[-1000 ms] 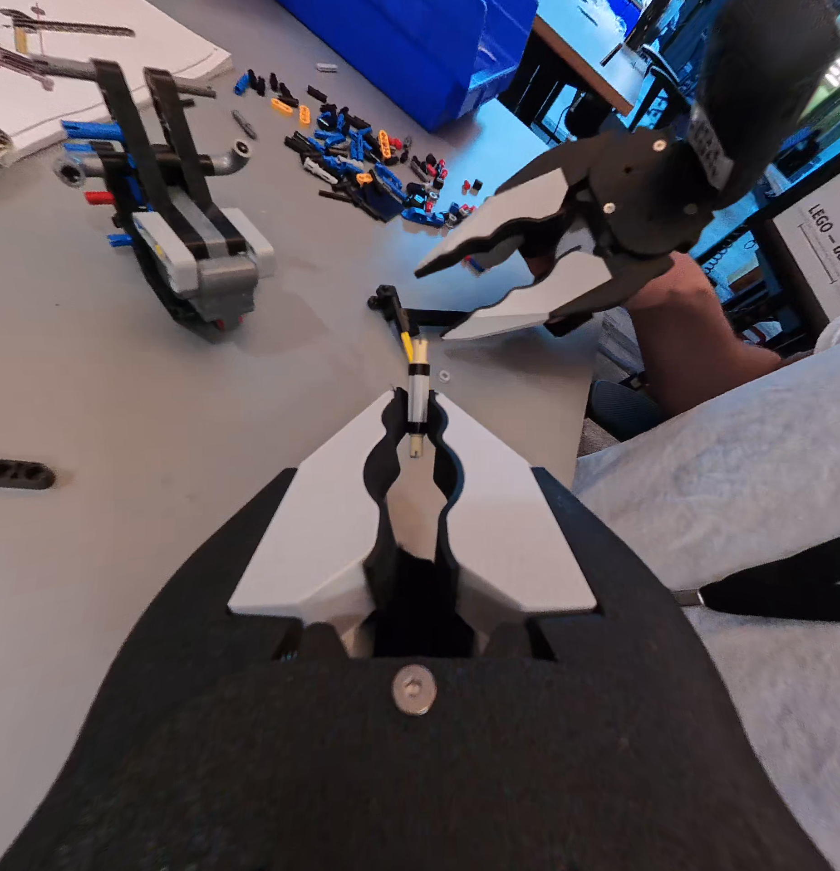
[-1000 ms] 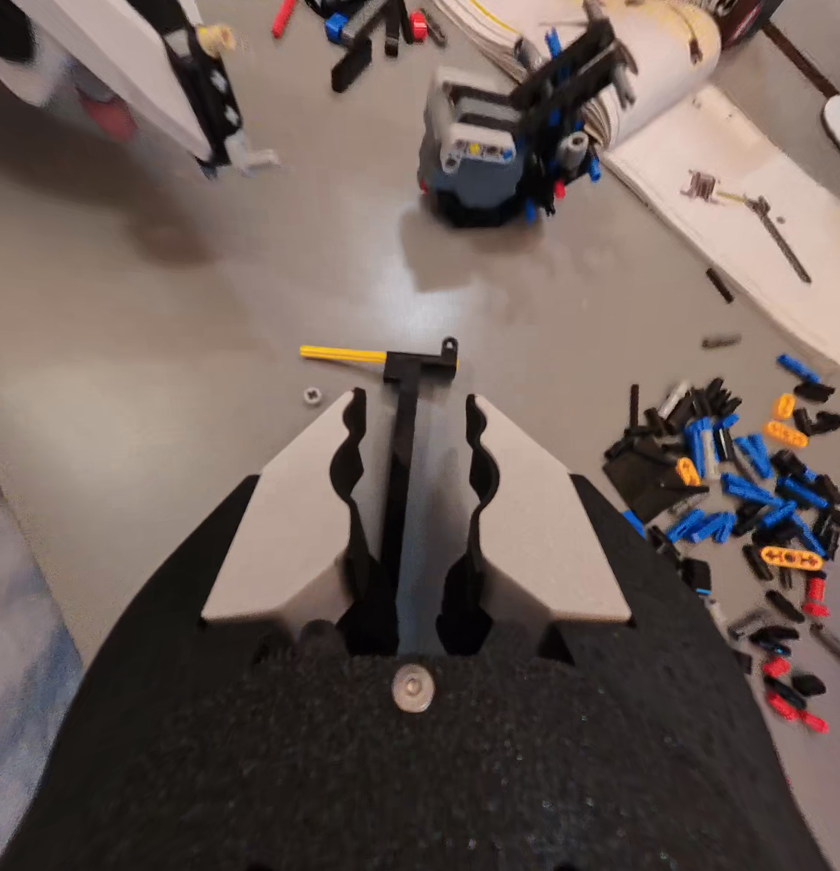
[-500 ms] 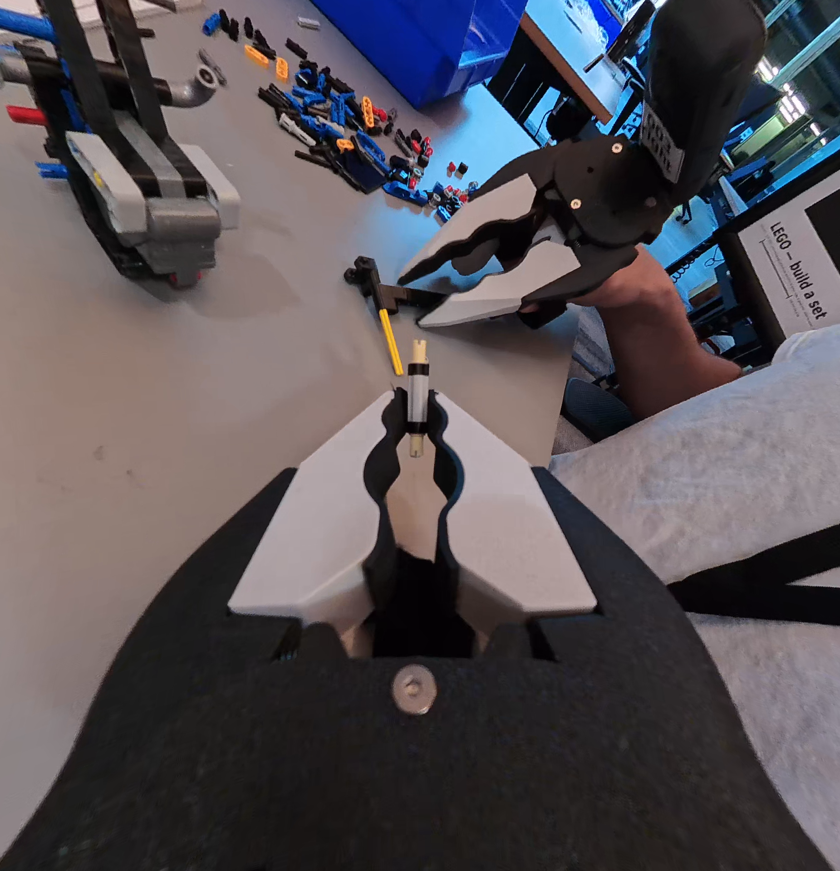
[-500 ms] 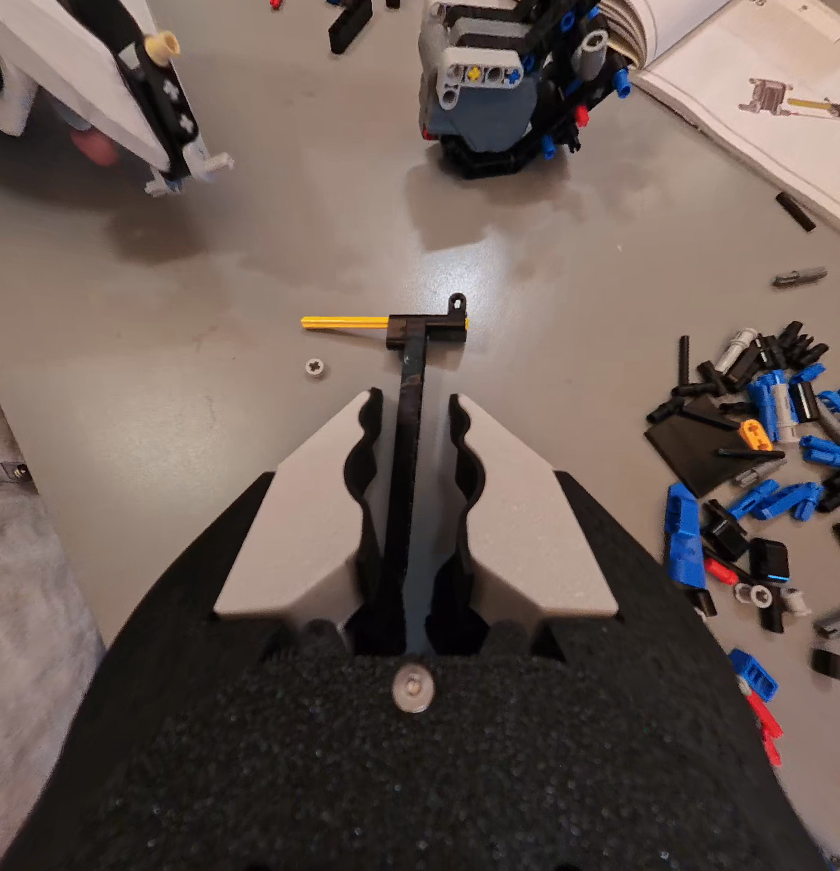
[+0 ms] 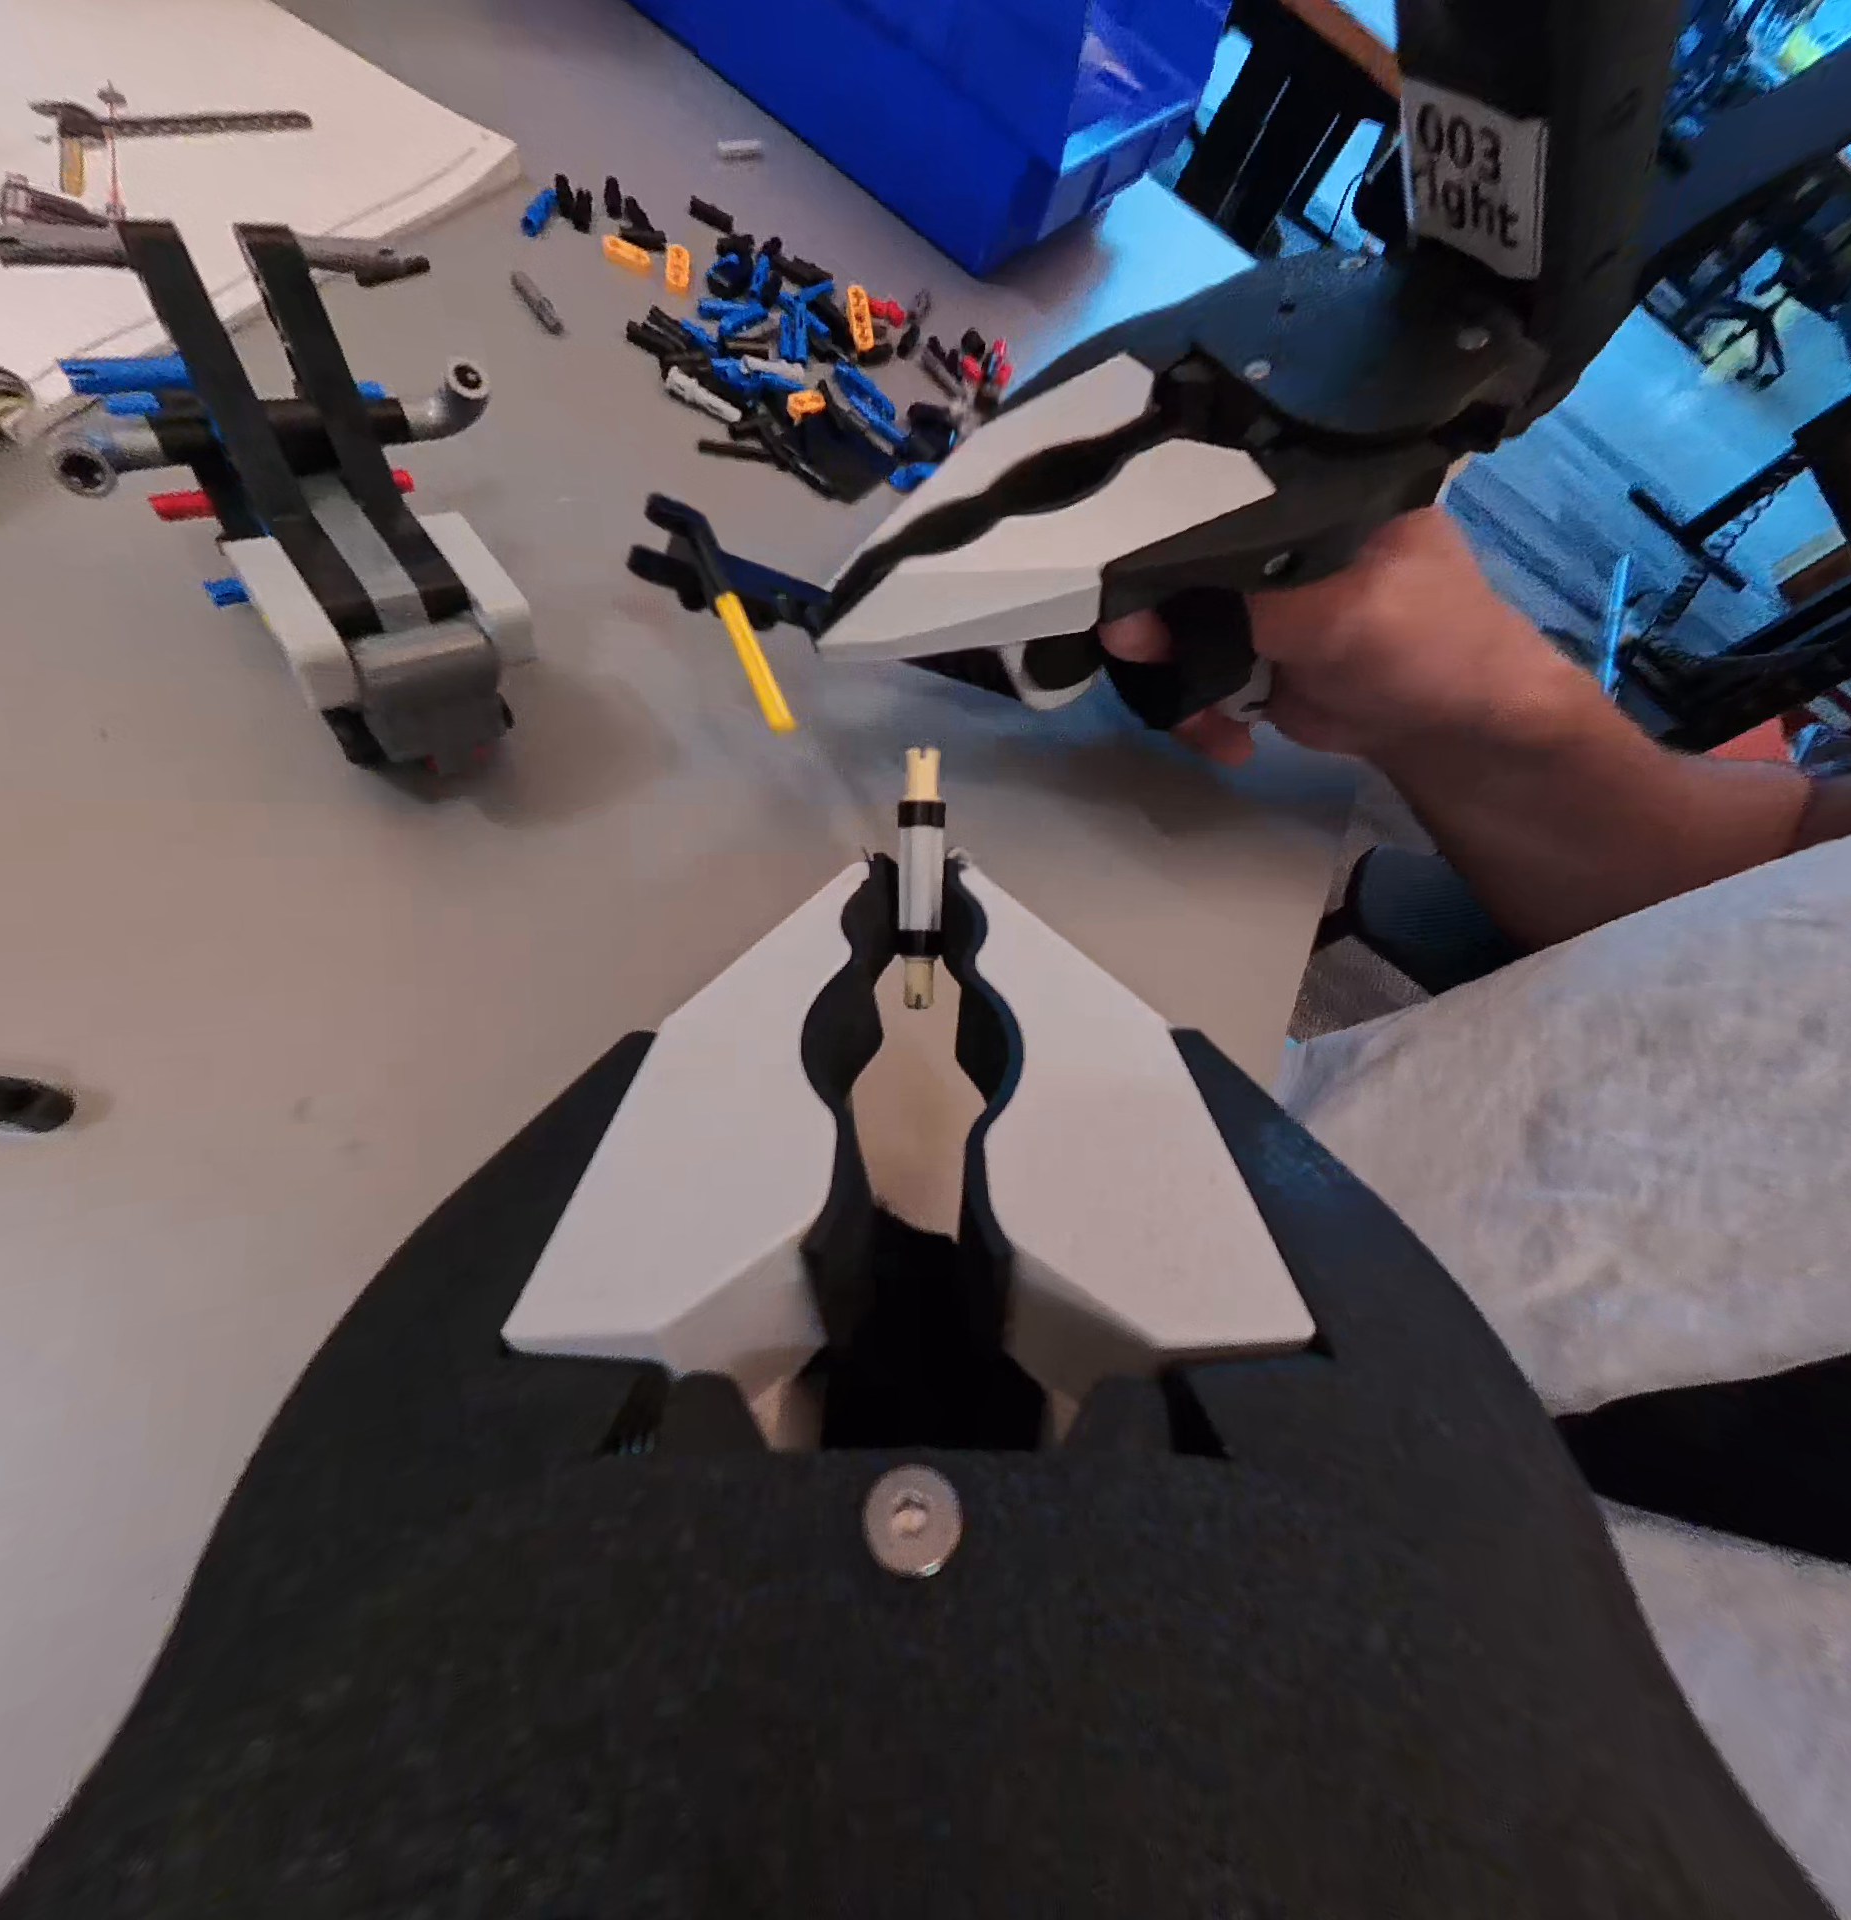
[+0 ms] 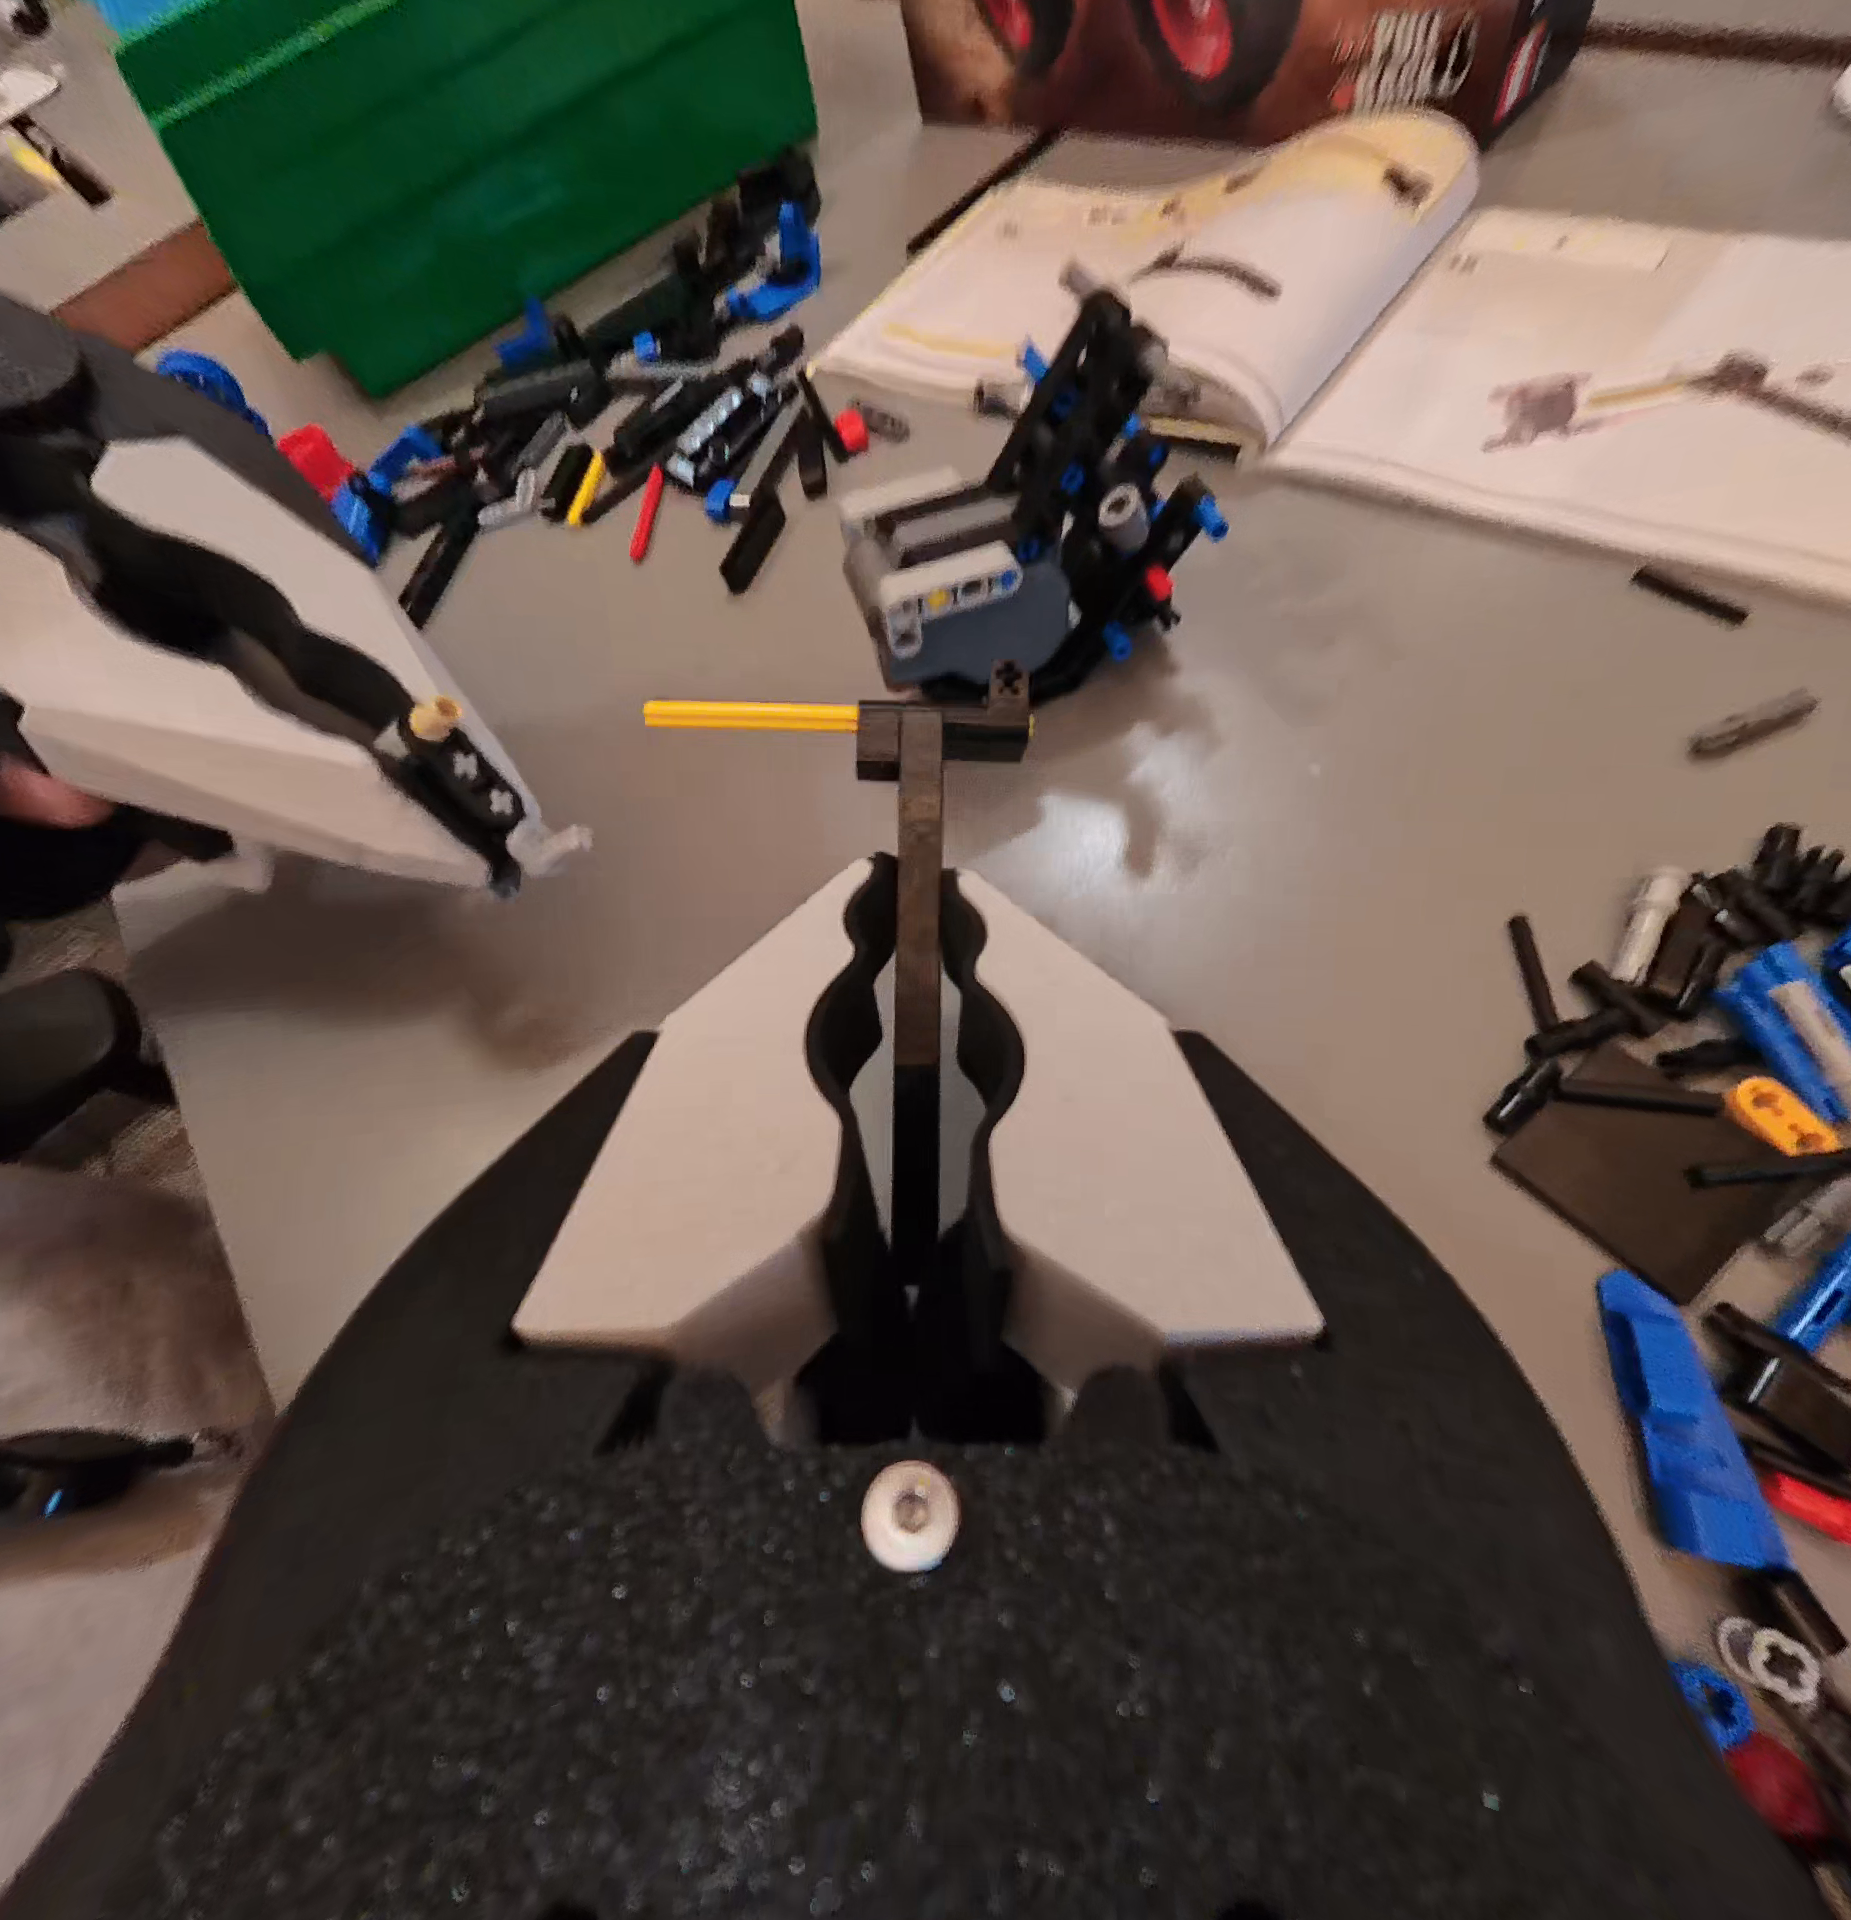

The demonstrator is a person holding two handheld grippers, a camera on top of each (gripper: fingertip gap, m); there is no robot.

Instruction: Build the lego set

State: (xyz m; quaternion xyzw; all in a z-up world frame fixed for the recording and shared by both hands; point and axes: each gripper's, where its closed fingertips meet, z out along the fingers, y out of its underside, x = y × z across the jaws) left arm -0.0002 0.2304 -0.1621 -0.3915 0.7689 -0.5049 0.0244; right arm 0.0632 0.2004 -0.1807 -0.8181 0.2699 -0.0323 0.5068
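Observation:
My left gripper (image 5: 919, 868) is shut on a small connector piece (image 5: 920, 873), grey and black with tan pin ends; it also shows at the left of the right wrist view (image 6: 462, 774). My right gripper (image 6: 919, 871) is shut on a long black beam (image 6: 919, 935) with a black cross piece and a yellow axle (image 6: 749, 715) at its far end, held above the table. In the left wrist view the right gripper (image 5: 833, 618) holds that beam (image 5: 692, 545) just beyond my left gripper's tips, the yellow axle (image 5: 753, 665) pointing toward them. The part-built grey, black and blue model (image 5: 329, 520) stands on the table.
Loose black, blue, orange and red parts lie in a pile (image 5: 796, 353) behind the right gripper and at the right of the right wrist view (image 6: 1731, 1091). An open instruction book (image 6: 1420, 343), a green bin (image 6: 485, 156), a blue bin (image 5: 952, 104) and a box (image 6: 1212, 52) lie beyond. The grippers' ends are close to 8 cm from one another.
My right gripper has closed on the black beam and lifted it off the table, tilting up. My left gripper still holds the connector piece, now closer to the yellow axle.

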